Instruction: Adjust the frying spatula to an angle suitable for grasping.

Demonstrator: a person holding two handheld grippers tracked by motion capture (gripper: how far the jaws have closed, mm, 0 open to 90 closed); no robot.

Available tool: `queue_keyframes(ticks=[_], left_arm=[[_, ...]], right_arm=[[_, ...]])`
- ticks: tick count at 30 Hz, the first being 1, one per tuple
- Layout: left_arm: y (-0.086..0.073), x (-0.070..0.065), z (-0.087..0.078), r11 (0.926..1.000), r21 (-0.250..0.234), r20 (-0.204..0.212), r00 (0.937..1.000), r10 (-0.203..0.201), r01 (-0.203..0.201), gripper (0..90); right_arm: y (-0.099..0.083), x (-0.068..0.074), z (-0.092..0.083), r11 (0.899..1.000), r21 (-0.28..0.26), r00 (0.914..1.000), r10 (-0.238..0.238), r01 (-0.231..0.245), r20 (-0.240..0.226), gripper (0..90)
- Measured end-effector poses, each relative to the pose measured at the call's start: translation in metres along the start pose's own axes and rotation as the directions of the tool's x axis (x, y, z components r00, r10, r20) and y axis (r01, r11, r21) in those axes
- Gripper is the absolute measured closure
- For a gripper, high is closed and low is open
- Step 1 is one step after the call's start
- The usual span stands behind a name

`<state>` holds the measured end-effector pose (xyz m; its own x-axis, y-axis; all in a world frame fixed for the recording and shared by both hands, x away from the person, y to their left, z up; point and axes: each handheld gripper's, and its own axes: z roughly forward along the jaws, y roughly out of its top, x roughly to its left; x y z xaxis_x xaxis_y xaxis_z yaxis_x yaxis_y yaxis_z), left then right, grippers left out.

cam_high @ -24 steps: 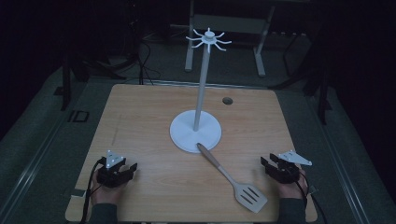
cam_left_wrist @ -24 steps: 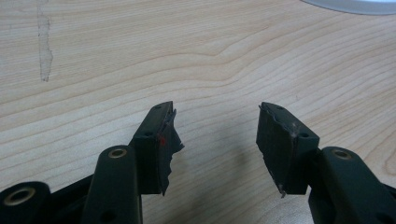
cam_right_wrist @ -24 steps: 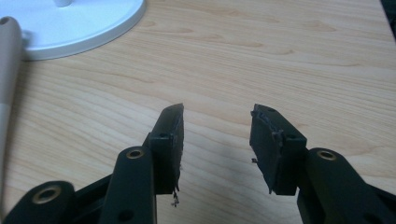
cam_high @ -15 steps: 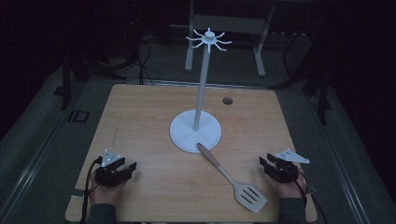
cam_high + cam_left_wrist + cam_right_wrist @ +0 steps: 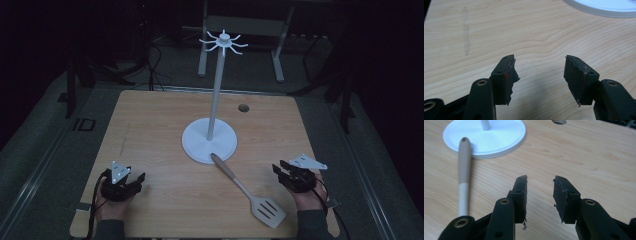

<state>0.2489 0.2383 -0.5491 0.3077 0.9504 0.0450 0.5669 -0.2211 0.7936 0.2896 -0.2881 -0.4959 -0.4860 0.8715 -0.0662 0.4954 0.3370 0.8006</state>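
**Spatula waits between two idle grippers, nearer my right**

From my remote seat, the near edge of the table (image 5: 160,125) holds both tools. My left gripper (image 5: 131,181) rests at the near left corner, its jaws set wide apart over bare wood with nothing between them. My right gripper (image 5: 283,171) sits at the near right, jaws parted by a narrower gap, also empty and touching nothing that I can see.

The spatula (image 5: 247,192) lies flat on the table between the two, much nearer the right gripper than the left. Its long axis runs on a diagonal: the slotted blade points toward the near right corner, just beside my right hand (image 5: 307,197), while the handle climbs away to the left until its tip lies against the rim of the white stand's round base (image 5: 192,145). In the right gripper view the handle (image 5: 464,170) passes to the left of the jaws, not between them, so I judge the right gripper must swing left to straddle it.

Farther back, the stand's thin pole rises to a ring of hooks (image 5: 223,42), all bare.
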Motion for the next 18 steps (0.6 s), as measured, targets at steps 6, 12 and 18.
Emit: queue_keyframes(ticks=[6,12,18], left_arm=[[0.0,0.003,-0.003,0.9988,-0.032,0.009,0.9993,-0.035,0.036,42.9],[0.001,0.0,-0.002,0.9998,-0.015,-0.006,0.9999,-0.013,0.013,43.2],[0.001,0.001,-0.002,0.9995,-0.016,-0.015,0.9995,-0.027,0.026,43.2]], right_arm=[[0.022,0.01,-0.006,0.999,0.021,0.9987,-0.037,0.037,-0.036,65.2],[0.035,0.018,0.0,0.995,0.071,0.9955,-0.062,0.067,-0.071,64.5],[0.042,0.03,0.015,0.984,0.129,0.9869,-0.107,0.122,-0.121,63.0]])
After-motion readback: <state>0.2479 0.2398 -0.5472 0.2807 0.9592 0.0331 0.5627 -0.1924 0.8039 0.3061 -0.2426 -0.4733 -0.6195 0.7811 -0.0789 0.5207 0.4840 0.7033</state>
